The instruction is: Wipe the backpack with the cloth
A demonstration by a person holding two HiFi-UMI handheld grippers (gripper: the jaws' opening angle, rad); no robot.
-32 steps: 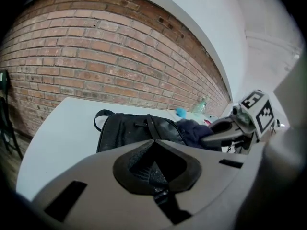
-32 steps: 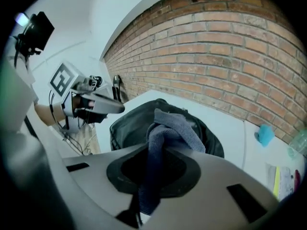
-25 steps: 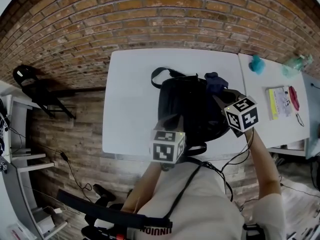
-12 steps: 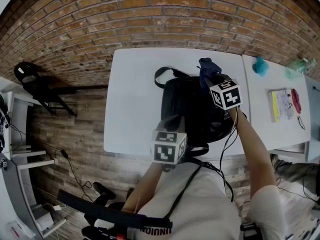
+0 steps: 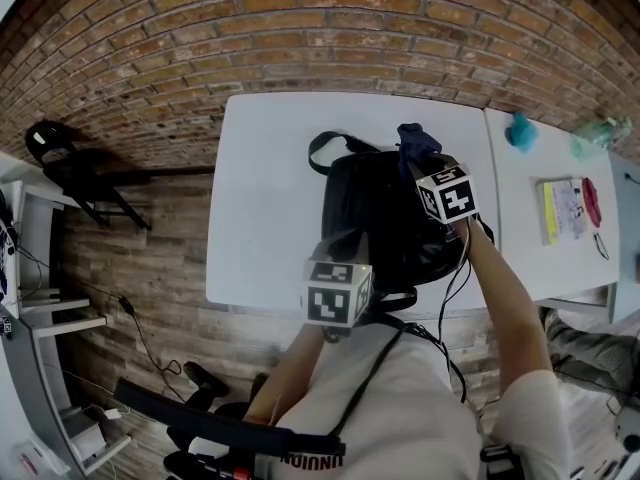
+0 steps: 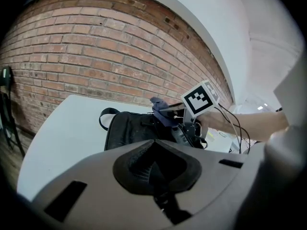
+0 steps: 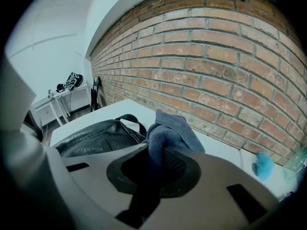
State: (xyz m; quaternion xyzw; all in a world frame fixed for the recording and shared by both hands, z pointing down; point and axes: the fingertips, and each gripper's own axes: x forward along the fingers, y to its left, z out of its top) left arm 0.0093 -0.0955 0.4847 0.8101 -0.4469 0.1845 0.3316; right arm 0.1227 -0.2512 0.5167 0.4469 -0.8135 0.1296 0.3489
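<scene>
One black backpack (image 5: 375, 218) flat on the white table (image 5: 265, 188), in its right half, carry loop (image 5: 325, 150) at the far end toward the brick wall (image 5: 300, 28). One dark blue cloth (image 5: 415, 140), bunched, at the backpack's far right corner; contact with the backpack not clear. Cloth clamped in the right gripper (image 7: 153, 169), jaws closed on its lower part, the rest standing up out of them in a fold. Behind it the right arm (image 5: 505, 298), stretched forward and a little left, forearm bare, over the backpack's right side, gripper tilted with its marker cube (image 5: 447, 193) on top. Low at the table's near edge, just before the backpack's near end, the left gripper (image 6: 154, 169), jaws together, nothing between them. Above that, a second marker cube (image 5: 335, 293), with the left arm (image 5: 290, 368) bent and close to the body. Two grippers, two cubes, one cloth, one backpack. To the right a second white table (image 5: 530, 218), butted against the first, with four small things: a teal lump (image 5: 516, 128), a clear bottle-like object (image 5: 597, 128), a yellow-edged booklet (image 5: 560, 206), a flat red item (image 5: 588, 196). Wooden floor (image 5: 150, 258) on the left, with one black chair (image 5: 70, 173) by the wall.
</scene>
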